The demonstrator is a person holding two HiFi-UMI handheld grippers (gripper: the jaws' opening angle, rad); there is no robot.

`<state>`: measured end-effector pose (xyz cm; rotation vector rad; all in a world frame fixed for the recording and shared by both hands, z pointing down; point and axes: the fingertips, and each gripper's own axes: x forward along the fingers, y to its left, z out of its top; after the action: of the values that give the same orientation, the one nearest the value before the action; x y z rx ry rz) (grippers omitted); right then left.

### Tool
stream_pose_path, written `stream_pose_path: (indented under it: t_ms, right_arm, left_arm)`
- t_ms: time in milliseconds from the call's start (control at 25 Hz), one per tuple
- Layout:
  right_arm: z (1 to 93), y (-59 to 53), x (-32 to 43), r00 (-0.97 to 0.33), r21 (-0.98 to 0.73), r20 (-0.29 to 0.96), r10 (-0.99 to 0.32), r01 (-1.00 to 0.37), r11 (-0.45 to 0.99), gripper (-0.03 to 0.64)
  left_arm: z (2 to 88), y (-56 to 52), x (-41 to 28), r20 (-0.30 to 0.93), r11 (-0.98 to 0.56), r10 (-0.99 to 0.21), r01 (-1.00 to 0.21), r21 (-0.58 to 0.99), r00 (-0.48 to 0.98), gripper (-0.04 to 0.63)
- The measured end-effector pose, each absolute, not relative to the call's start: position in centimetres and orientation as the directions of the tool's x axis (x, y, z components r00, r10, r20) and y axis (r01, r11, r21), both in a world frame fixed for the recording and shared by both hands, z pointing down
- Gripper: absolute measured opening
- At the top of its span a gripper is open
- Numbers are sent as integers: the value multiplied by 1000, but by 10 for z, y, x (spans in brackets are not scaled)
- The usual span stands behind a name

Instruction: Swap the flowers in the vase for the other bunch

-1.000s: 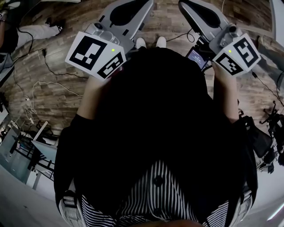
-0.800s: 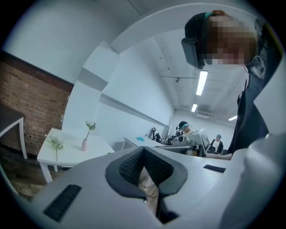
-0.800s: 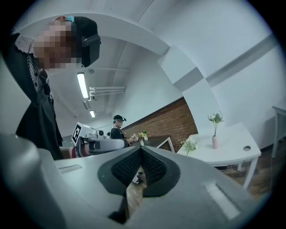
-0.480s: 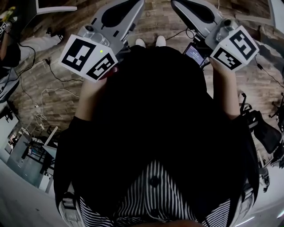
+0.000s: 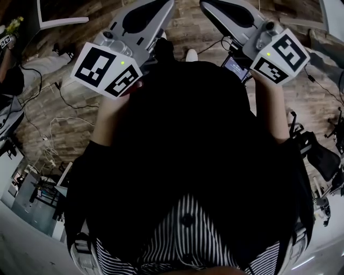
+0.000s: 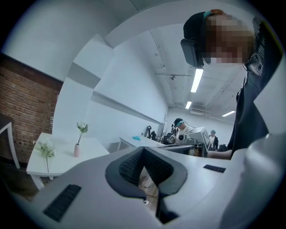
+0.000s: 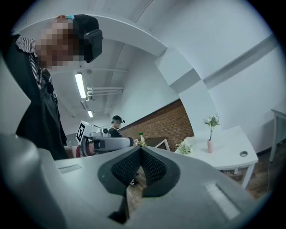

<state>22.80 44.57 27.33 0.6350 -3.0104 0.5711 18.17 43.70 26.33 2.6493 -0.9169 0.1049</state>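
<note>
A small pink vase (image 6: 77, 150) with a white-flowered stem (image 6: 82, 127) stands on a white table (image 6: 91, 147), far off in the left gripper view. The other bunch (image 6: 45, 150) is at that table's near-left edge. The right gripper view shows the same vase (image 7: 210, 146), its flowers (image 7: 212, 120) and the second bunch (image 7: 183, 147). My left gripper (image 6: 144, 150) and right gripper (image 7: 140, 150) are both shut and hold nothing. In the head view they are held out side by side over the wooden floor, left gripper (image 5: 161, 6) and right gripper (image 5: 208, 5).
A small round object (image 7: 243, 154) lies on the white table (image 7: 232, 156). Other people (image 6: 181, 129) work at benches in the background. Cables (image 5: 51, 129) trail over the floor at the left, and equipment (image 5: 317, 161) stands at the right. A brick wall (image 7: 165, 125) runs behind the table.
In the head view both grippers have drifted slightly toward the top of the picture and the floor has slid beneath them. Both stay shut.
</note>
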Motion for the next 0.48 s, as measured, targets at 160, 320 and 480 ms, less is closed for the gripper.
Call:
stream_pose_path:
  t_ms: [160,320,480]
  right_arm:
    - [265,417,225,-892,-331,95,-441,-446,831,3]
    - [255,383,214,-874,-313,105,-475,-482,818,3]
    - [239,351,188,-863,-295,93,-497,-501,814,3]
  left_arm:
    - [255,404,177,141,-767,-562,-577,279,815,6]
    - [246,367,168,136,-801,-528,-545,249,838,6]
    - [240,334,148,121,-816,-504,-518,258,855,6]
